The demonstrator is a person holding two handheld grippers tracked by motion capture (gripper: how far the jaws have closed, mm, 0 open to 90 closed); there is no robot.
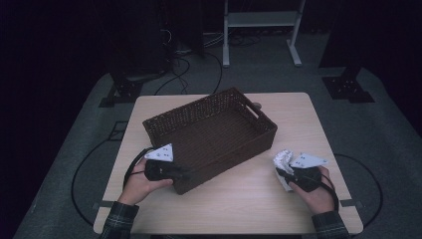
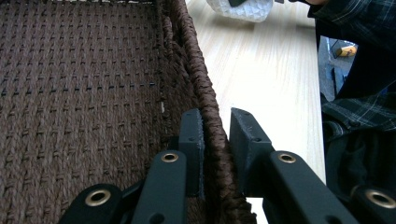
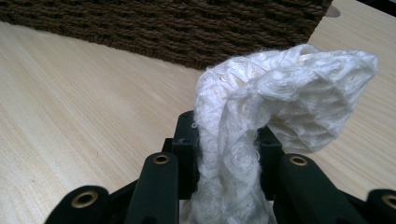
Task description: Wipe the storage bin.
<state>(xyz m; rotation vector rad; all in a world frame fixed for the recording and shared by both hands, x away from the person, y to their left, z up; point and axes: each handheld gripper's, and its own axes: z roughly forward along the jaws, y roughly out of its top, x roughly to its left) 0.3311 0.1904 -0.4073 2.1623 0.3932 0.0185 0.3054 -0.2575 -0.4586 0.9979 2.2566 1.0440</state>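
One basket [image 1: 209,134], one white cloth [image 1: 282,159], seemingly, each tool-gripped.

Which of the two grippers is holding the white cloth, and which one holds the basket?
The right gripper is shut on the white cloth. The left gripper instead clamps the near wall of the brown woven basket.

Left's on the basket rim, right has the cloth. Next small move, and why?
Probably lift the right gripper, shut on the white knitted cloth, up and over the near wall of the brown woven basket. The cloth sits low beside the basket, outside it, while the left gripper clamps the rim.
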